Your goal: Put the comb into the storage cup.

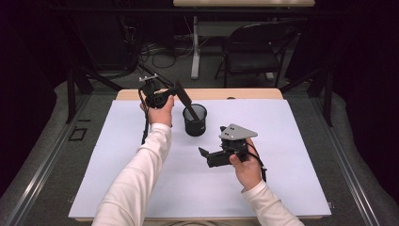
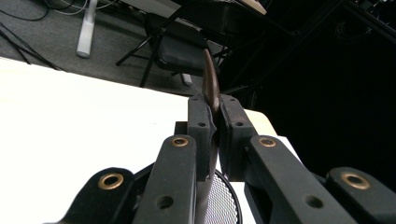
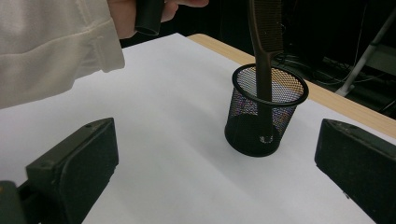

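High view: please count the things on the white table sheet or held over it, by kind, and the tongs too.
Black mesh cup: 1
Dark comb: 1
Tongs: 2, left tongs and right tongs
Total: 4

A white sheet (image 1: 141, 141) covers the counter (image 1: 197, 93), whose wooden far edge stays bare. Beyond that edge, grey carpet (image 1: 207, 77) holds a black folding chair (image 1: 254, 47), a white table leg (image 1: 195, 47) and loose cables (image 1: 160, 54). The surroundings are dark.
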A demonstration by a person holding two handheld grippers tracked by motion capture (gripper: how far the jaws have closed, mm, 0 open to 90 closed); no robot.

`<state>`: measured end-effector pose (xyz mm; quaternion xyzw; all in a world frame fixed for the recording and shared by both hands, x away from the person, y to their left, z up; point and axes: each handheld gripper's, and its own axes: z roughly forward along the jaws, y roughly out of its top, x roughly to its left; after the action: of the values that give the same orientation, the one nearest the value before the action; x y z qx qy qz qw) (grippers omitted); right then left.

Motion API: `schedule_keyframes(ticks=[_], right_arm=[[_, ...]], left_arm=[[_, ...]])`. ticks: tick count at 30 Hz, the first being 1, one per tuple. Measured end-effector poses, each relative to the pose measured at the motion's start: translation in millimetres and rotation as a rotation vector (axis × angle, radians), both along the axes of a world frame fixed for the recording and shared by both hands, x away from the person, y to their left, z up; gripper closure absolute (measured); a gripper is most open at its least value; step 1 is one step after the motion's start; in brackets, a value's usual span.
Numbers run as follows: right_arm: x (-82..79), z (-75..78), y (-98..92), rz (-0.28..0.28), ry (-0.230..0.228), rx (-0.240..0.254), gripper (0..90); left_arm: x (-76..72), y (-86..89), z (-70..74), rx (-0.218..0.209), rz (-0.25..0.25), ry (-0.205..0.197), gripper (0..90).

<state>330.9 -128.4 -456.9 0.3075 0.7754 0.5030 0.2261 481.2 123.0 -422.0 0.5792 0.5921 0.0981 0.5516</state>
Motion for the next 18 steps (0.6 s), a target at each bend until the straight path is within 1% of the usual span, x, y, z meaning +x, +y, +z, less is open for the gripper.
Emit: schedule_keyframes(ticks=[1, 2, 7, 8, 12, 17, 18], right_arm=[[0.1, -0.1, 0.0, 0.000, 0.001, 0.000, 0.0], [0.1, -0.1, 0.1, 0.000, 0.001, -0.001, 0.0], [0.0, -0.2, 0.2, 0.002, 0.003, -0.003, 0.0], [0.0, -0.3, 0.3, 0.002, 0.003, -0.003, 0.0], [0.1, -0.4, 0.4, 0.002, 0.003, -0.005, 0.0], [0.1, -0.6, 0.7, 0.002, 0.004, -0.006, 0.0], [0.1, -0.7, 0.7, 0.002, 0.003, -0.006, 0.0]], left_arm=[[0.0, 0.5, -0.7, 0.005, -0.001, 0.001, 84.7], [0.1, 0.3, -1.2, -0.002, 0.002, 0.004, 84.7], [0.3, 1.3, -3.4, 0.000, 0.001, 0.007, 84.7], [0.3, 0.8, -3.6, -0.005, 0.004, 0.008, 84.7], [0.5, 1.2, -5.2, 0.001, 0.000, 0.012, 84.6], [0.7, 0.9, -7.7, -0.007, 0.004, 0.015, 84.6], [0.8, 1.3, -8.4, -0.002, 0.001, 0.016, 84.7]])
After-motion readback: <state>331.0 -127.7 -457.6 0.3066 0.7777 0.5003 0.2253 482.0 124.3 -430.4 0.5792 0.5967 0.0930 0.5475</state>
